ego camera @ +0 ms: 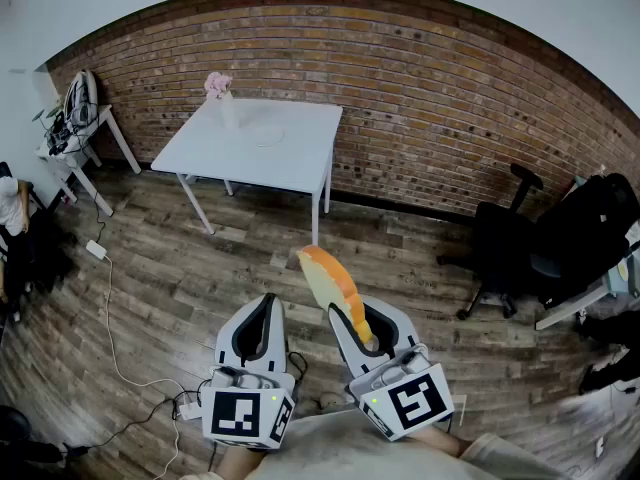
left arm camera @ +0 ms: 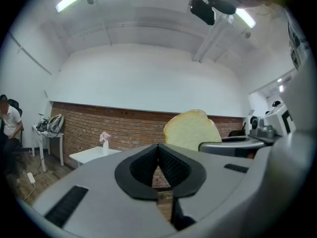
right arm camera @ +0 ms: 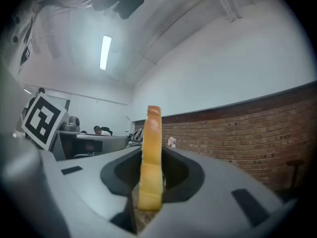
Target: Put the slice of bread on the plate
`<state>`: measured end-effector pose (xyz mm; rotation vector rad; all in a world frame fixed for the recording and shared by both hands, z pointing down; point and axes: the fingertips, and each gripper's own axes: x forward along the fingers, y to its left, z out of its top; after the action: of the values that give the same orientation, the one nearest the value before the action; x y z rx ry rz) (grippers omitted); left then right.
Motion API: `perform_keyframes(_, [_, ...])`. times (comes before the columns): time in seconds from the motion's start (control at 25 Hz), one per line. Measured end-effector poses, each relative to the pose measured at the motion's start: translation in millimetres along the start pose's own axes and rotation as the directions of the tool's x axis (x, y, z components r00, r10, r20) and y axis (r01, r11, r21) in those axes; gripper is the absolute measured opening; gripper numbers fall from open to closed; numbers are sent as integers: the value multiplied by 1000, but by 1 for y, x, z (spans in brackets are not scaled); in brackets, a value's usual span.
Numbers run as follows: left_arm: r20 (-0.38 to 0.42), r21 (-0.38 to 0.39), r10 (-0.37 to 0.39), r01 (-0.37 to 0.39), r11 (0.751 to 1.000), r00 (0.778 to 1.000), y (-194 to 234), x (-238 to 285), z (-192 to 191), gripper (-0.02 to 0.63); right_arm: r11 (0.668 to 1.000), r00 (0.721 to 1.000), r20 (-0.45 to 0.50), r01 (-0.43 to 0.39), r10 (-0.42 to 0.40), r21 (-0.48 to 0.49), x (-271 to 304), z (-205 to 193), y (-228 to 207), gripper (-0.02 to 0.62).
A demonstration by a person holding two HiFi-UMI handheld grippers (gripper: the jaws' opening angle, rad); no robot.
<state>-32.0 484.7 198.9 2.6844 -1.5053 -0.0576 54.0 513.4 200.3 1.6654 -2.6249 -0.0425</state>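
My right gripper (ego camera: 362,328) (right arm camera: 151,178) is pinching the slice of bread (ego camera: 330,280) (right arm camera: 150,155) by its lower edge. The slice stands upright between the jaws, thin side toward the right gripper's camera, and its rounded top sticks out past the tips toward 11 o'clock in the head view. My left gripper (ego camera: 262,330) (left arm camera: 159,168) sits just beside it at 9 o'clock, with its jaw tips pressed together. From the left gripper view the slice (left arm camera: 192,129) shows its broad pale face at 1 o'clock, just above the right gripper's body.

Both grippers hang level above the wooden floor (ego camera: 170,288). Well ahead, between 11 and 12 o'clock, the white table (ego camera: 300,163) stands against the brick wall (ego camera: 430,78). A pale plate (ego camera: 266,134) lies on it, hard to make out against the top, well apart from the bread. A vase of pink flowers (ego camera: 218,90) stands at the table's far left corner. A black office chair (ego camera: 505,253) is at 2 o'clock.
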Motion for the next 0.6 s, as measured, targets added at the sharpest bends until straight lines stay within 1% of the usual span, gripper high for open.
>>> perform_keyframes(0.16, [15,13,-11,10,1000,1000,2,6,6,11,1000,1000,16,5,-5,-7,6,5,-2,94])
perform_keyframes(0.36, [16,12,-17,16,1000,1000,-1,8,3,11,1000,1000,16,9,-9,-8,5,2,-5,94])
perform_keyframes(0.6, [9,13,-7,7,1000,1000,-5,10,0,11,1000,1000,15,-4,4,28,4,-2,-11,95])
